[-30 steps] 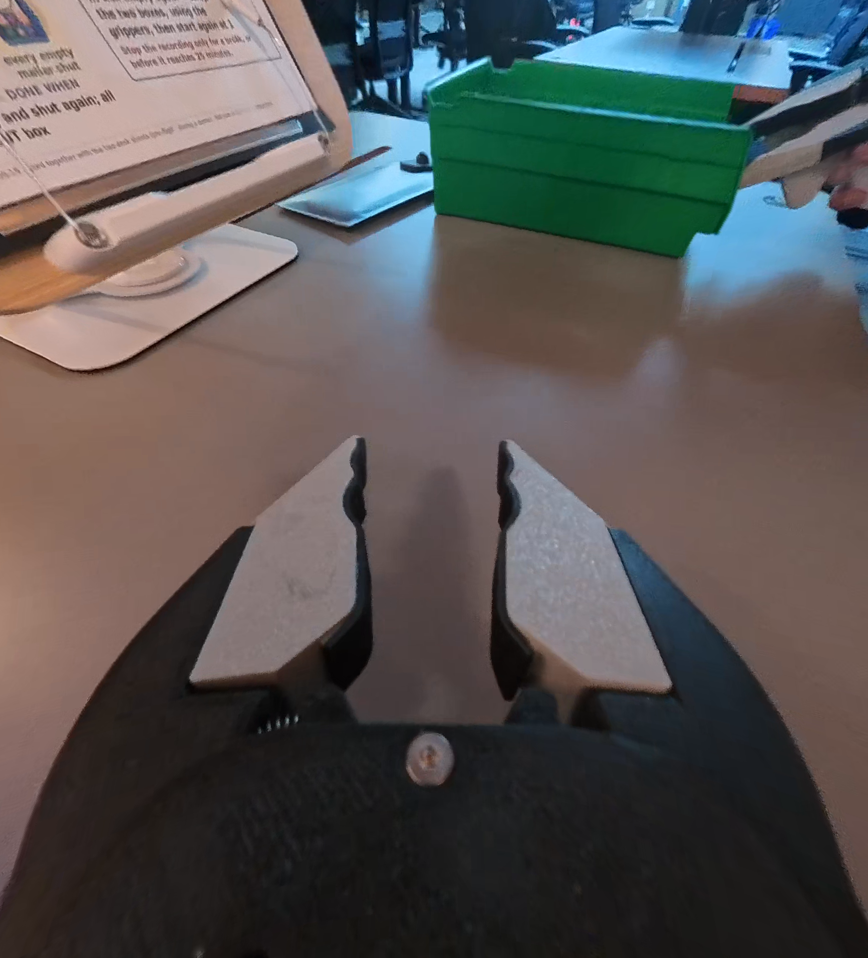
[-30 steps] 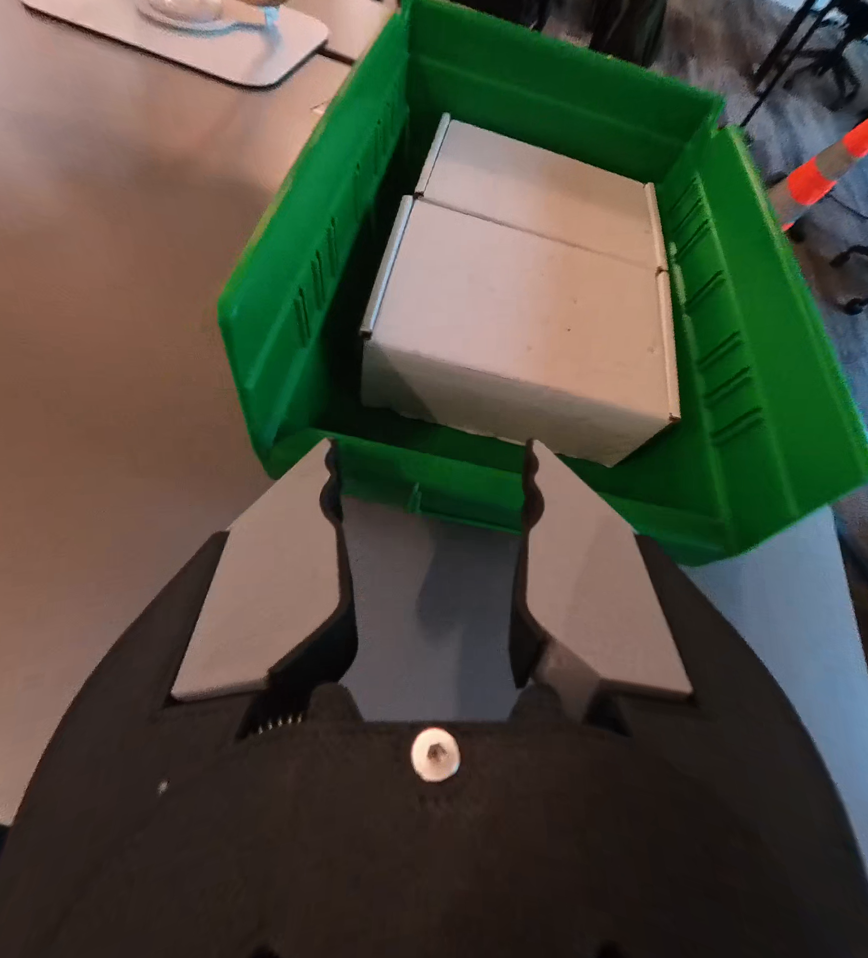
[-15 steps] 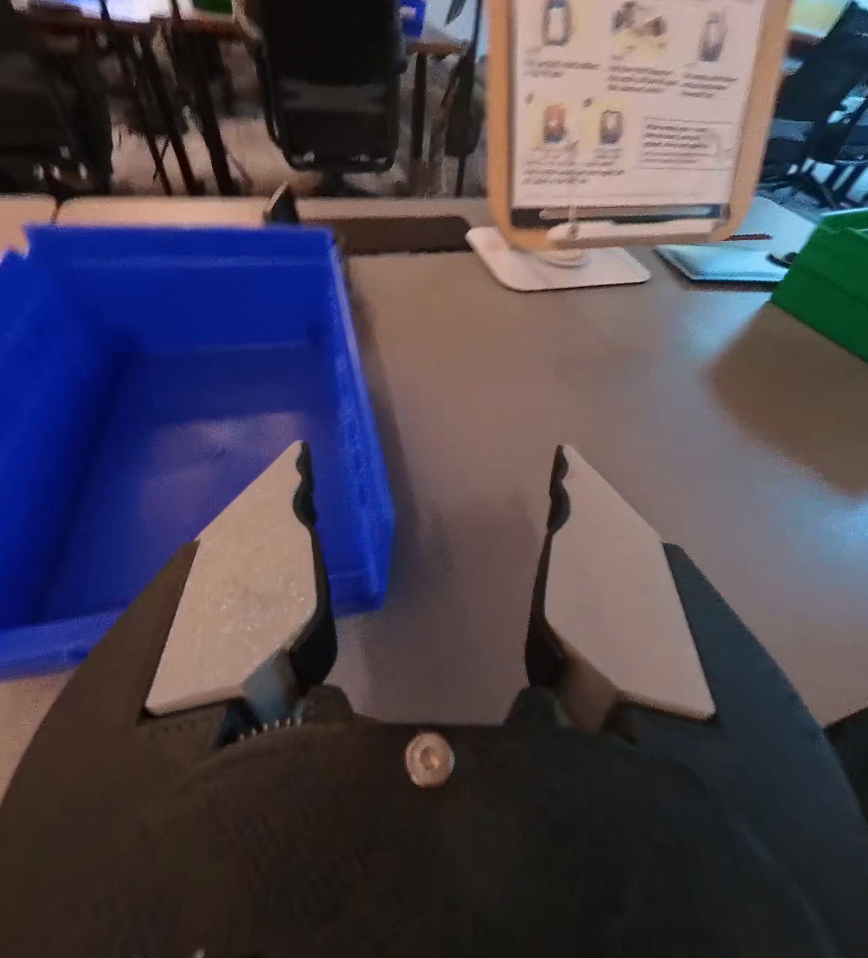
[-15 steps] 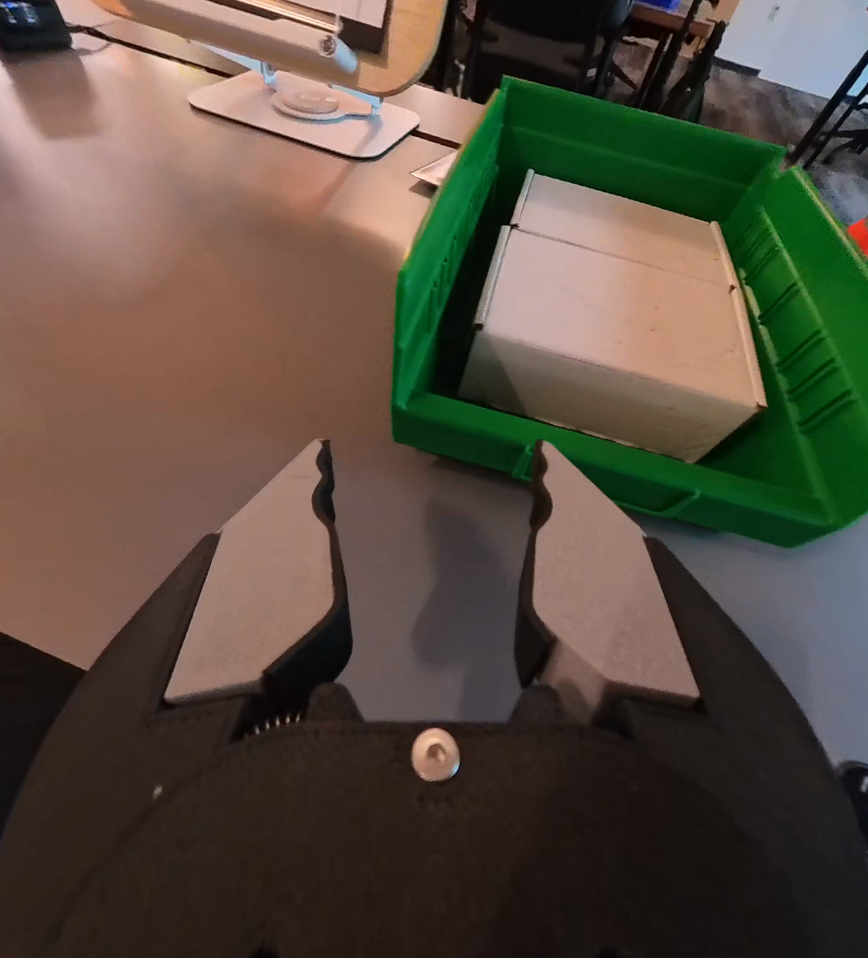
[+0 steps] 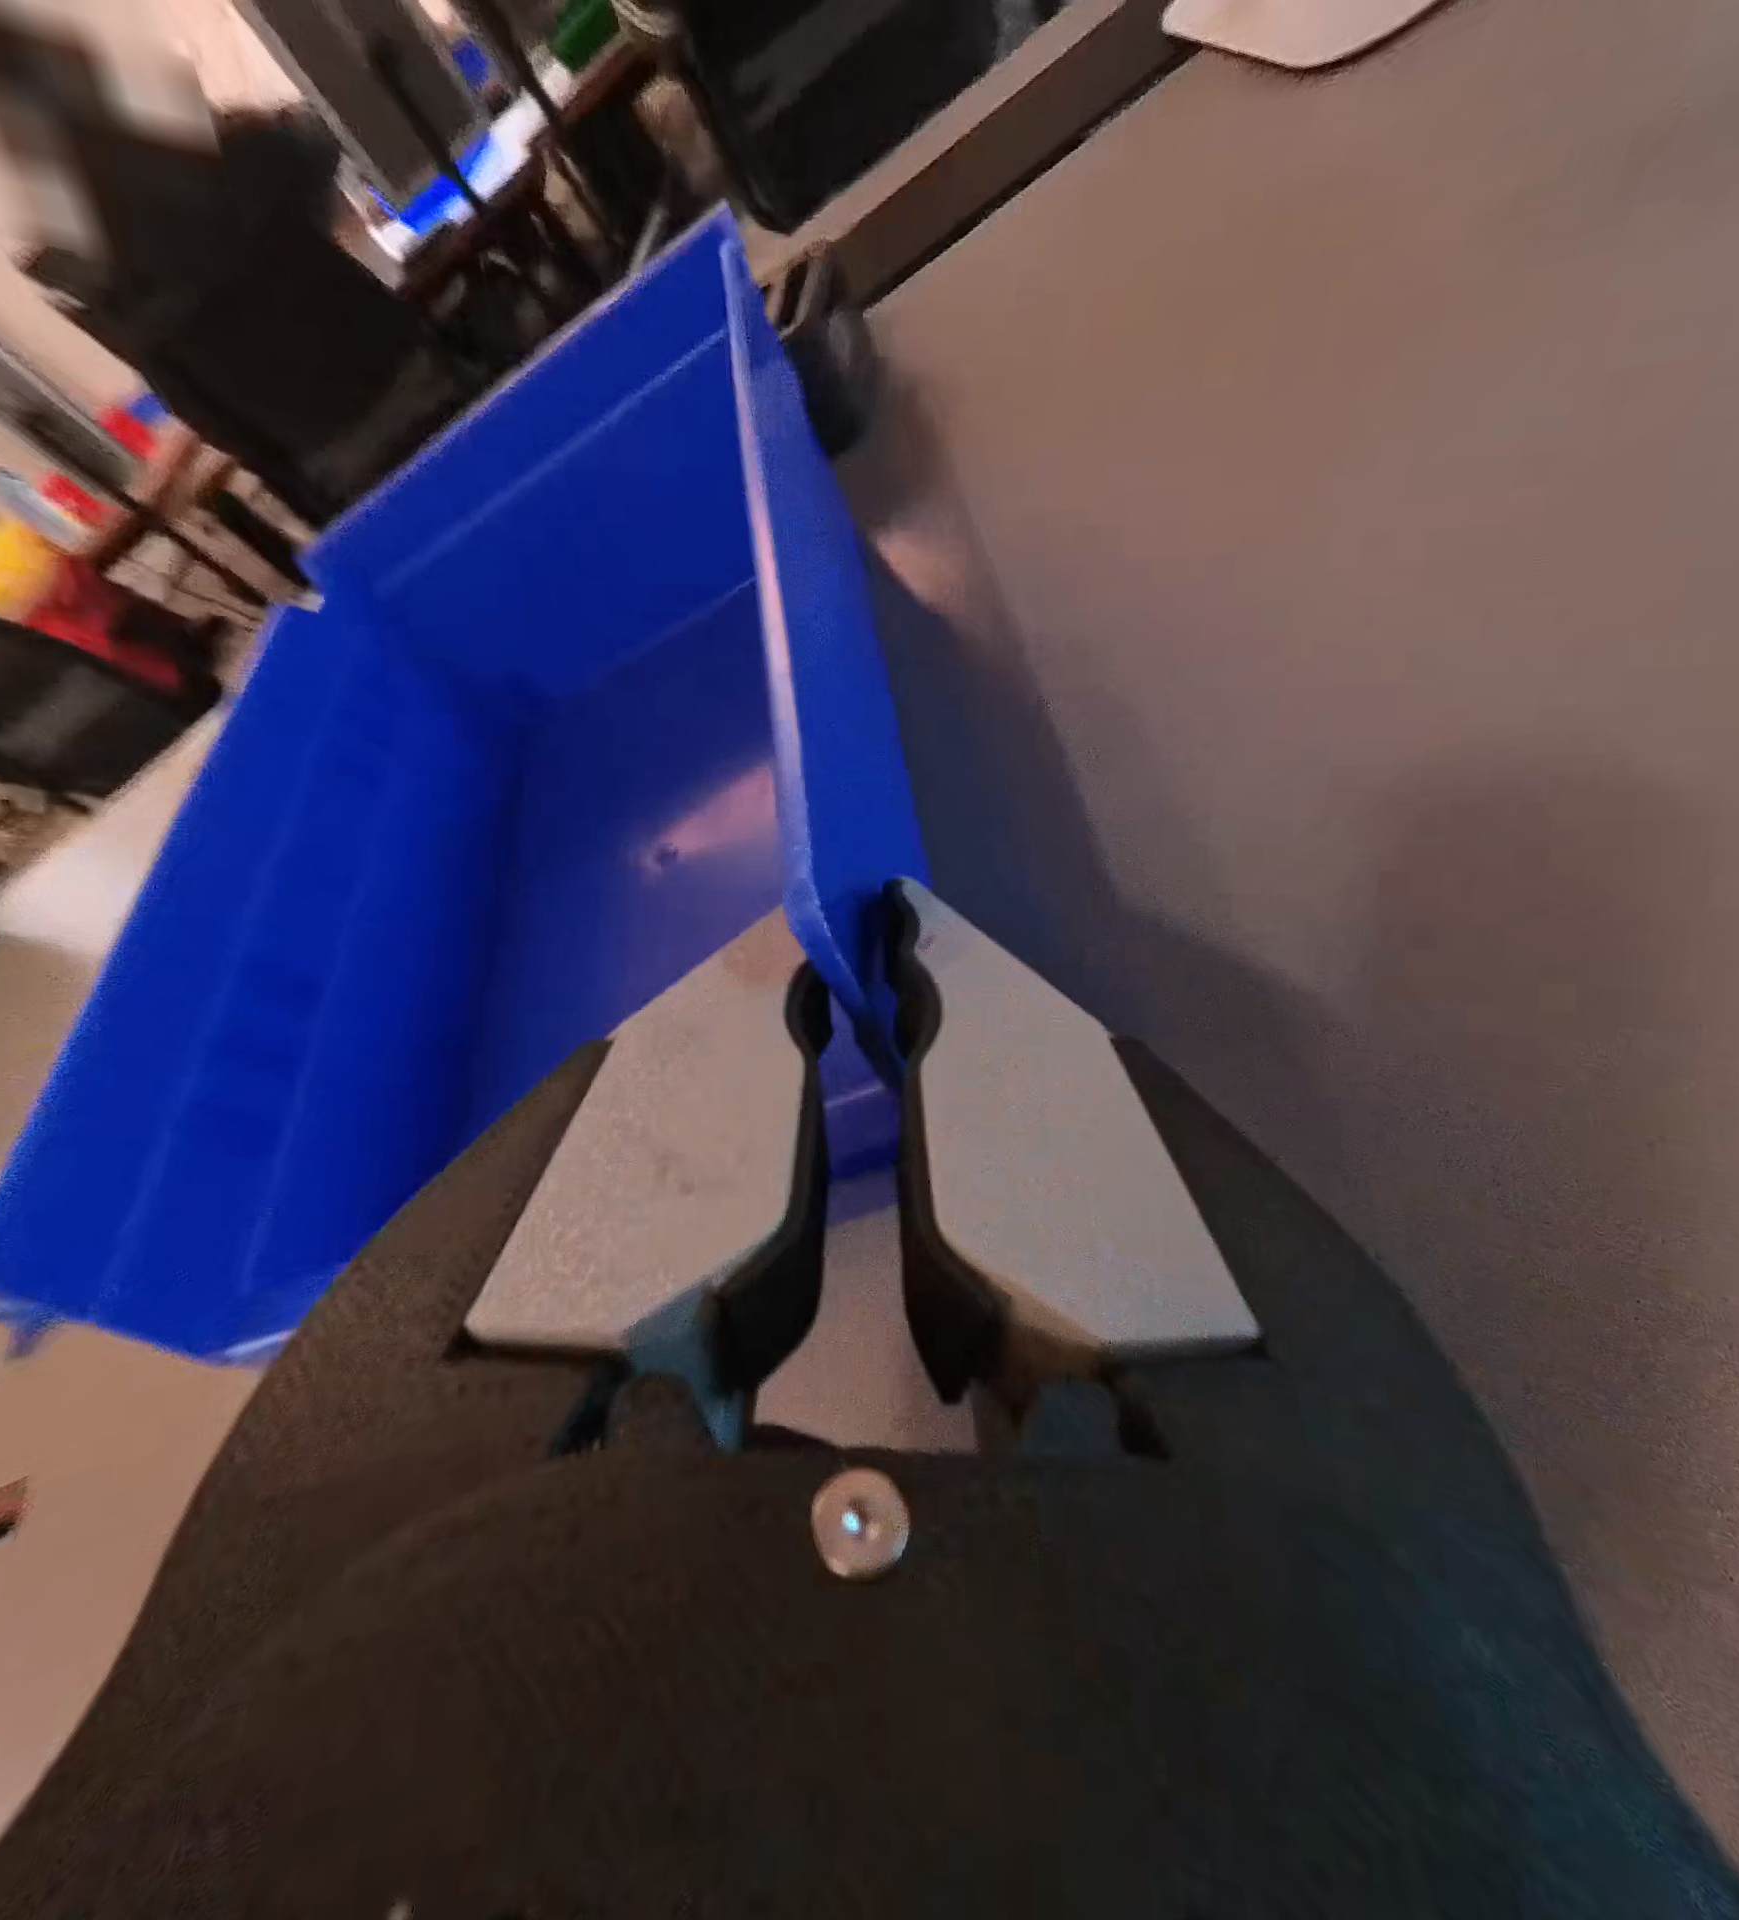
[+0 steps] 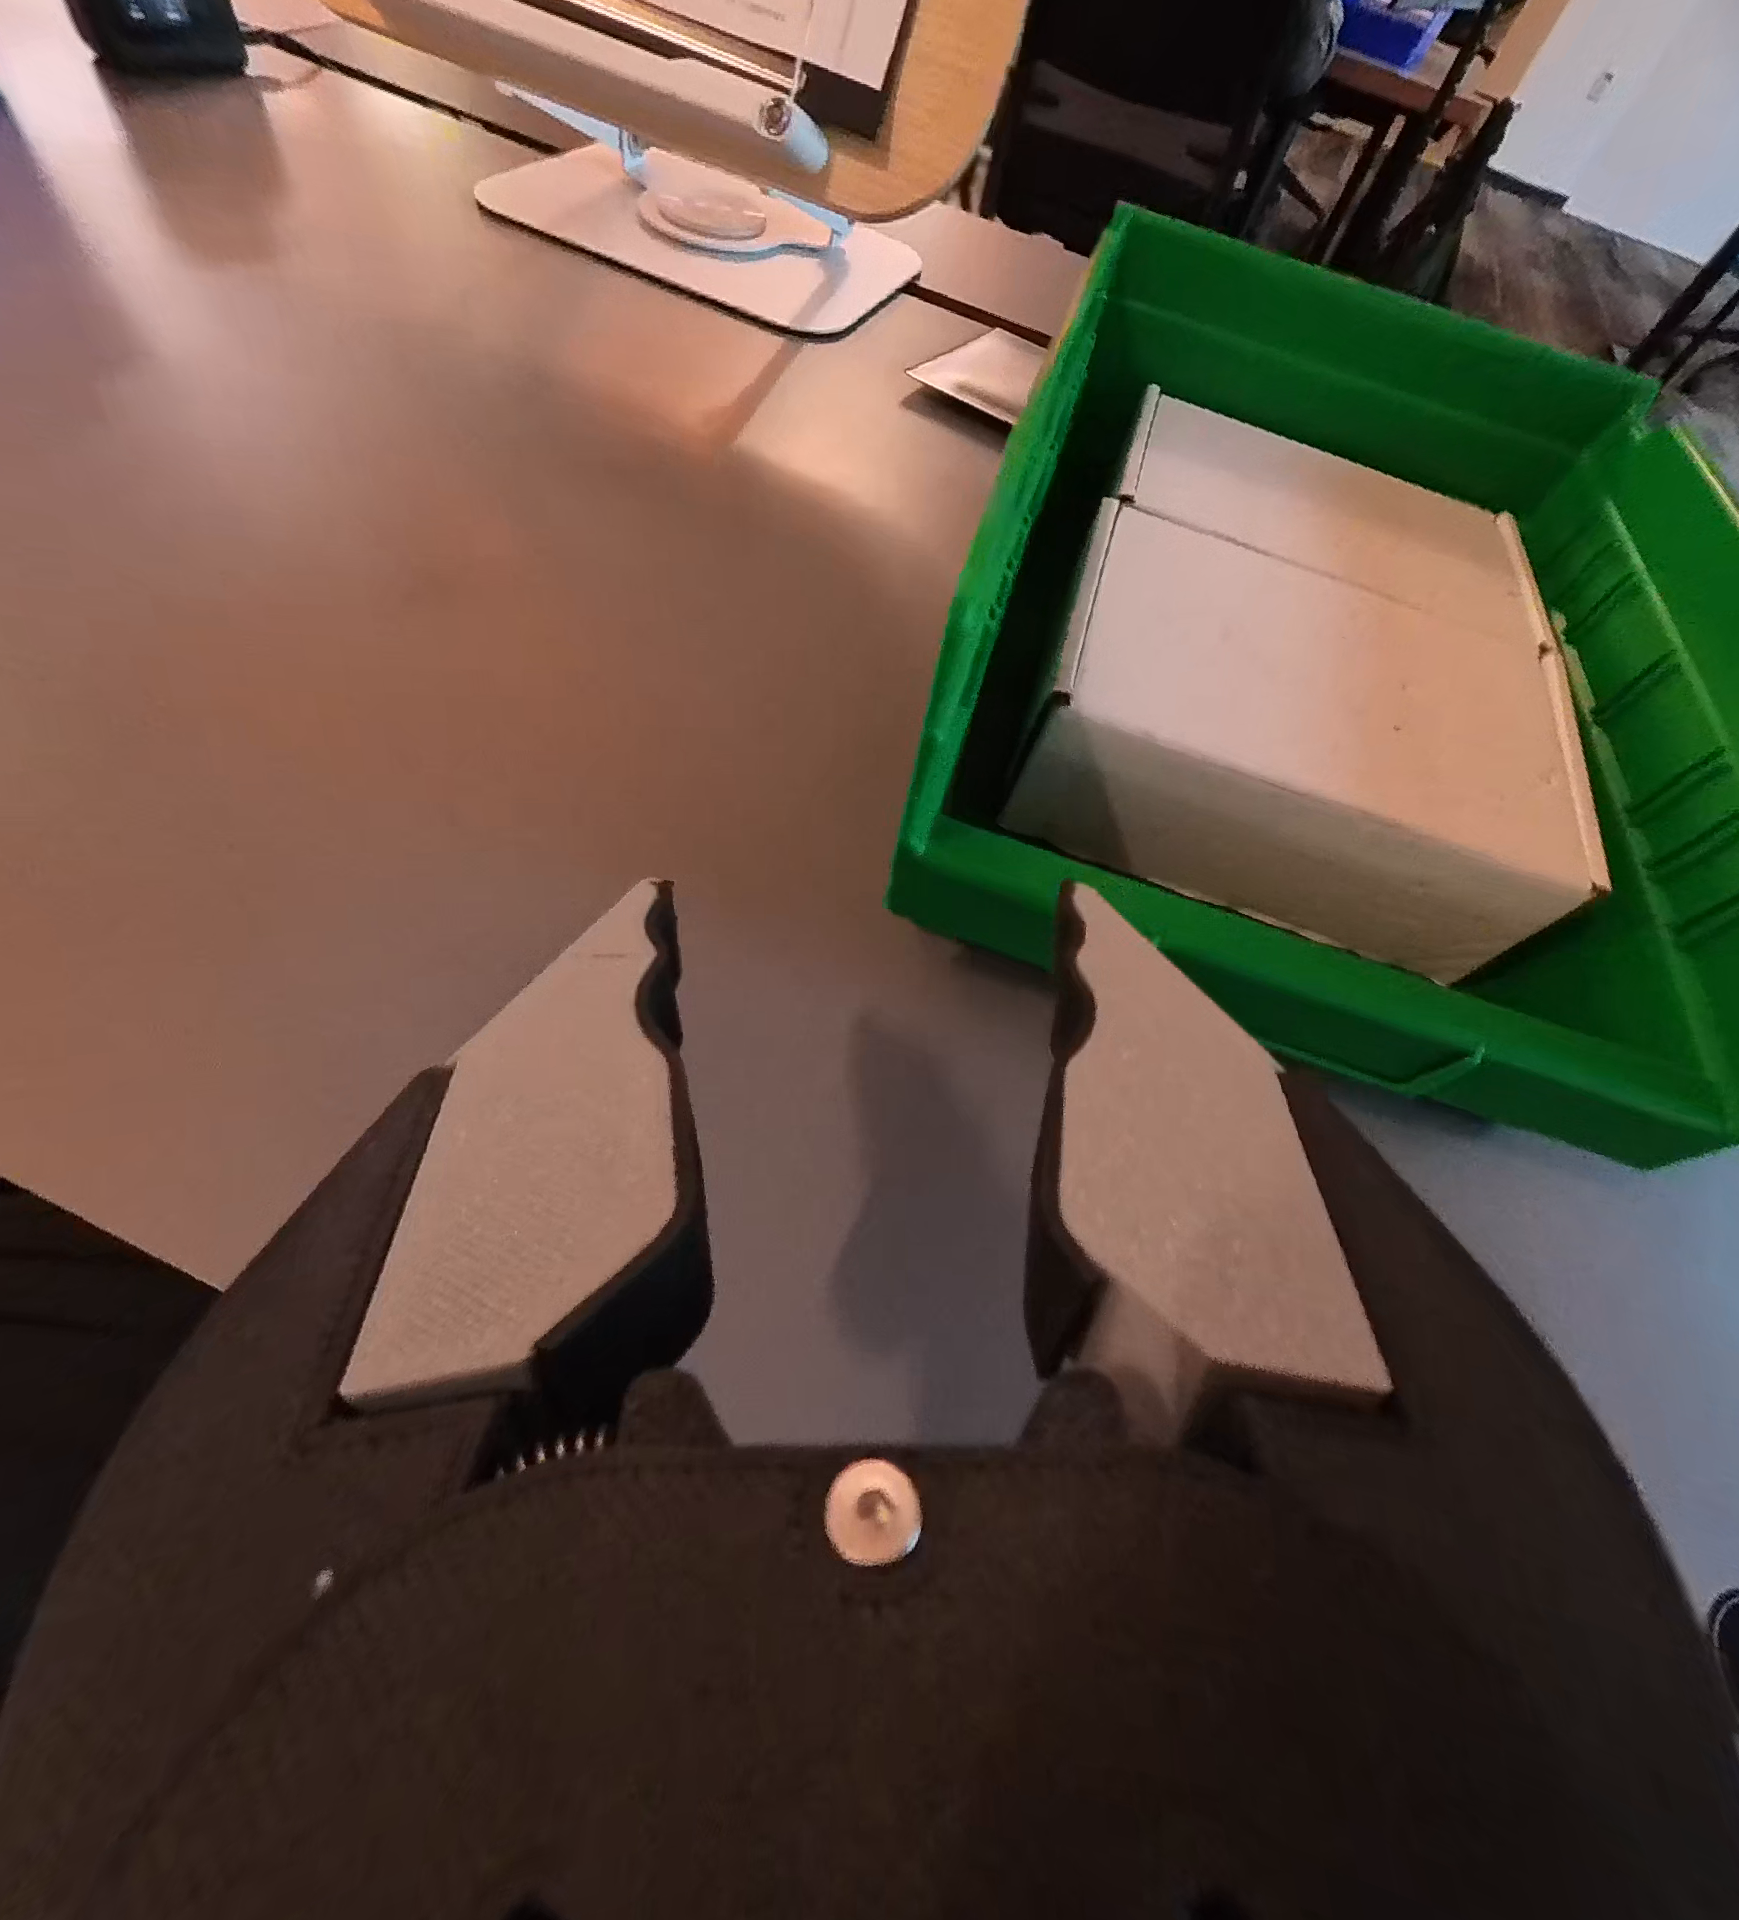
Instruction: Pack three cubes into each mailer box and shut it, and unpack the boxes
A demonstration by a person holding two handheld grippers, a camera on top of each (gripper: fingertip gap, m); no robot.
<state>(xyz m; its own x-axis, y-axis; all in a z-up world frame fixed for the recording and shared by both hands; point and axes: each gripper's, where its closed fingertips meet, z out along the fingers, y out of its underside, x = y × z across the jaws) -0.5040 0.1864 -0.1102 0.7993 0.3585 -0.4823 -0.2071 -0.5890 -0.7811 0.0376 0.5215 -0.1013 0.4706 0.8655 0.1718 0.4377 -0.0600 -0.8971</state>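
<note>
Left tongs clenched on the right wall of the blue bin, near its front corner; bin looks empty inside & sits on the worktop, view tilted & blurry. Right tongs released, nothing between them, hovering over the worktop just beside the green bin. Two shut white mailer boxes lie side by side in that bin, w/ a document stand behind.

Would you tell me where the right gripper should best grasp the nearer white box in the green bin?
Probably across the nearer white box from above, fingers on its side faces. The green bin walls it in closely, leaving only the closed top exposed to the right gripper.
</note>
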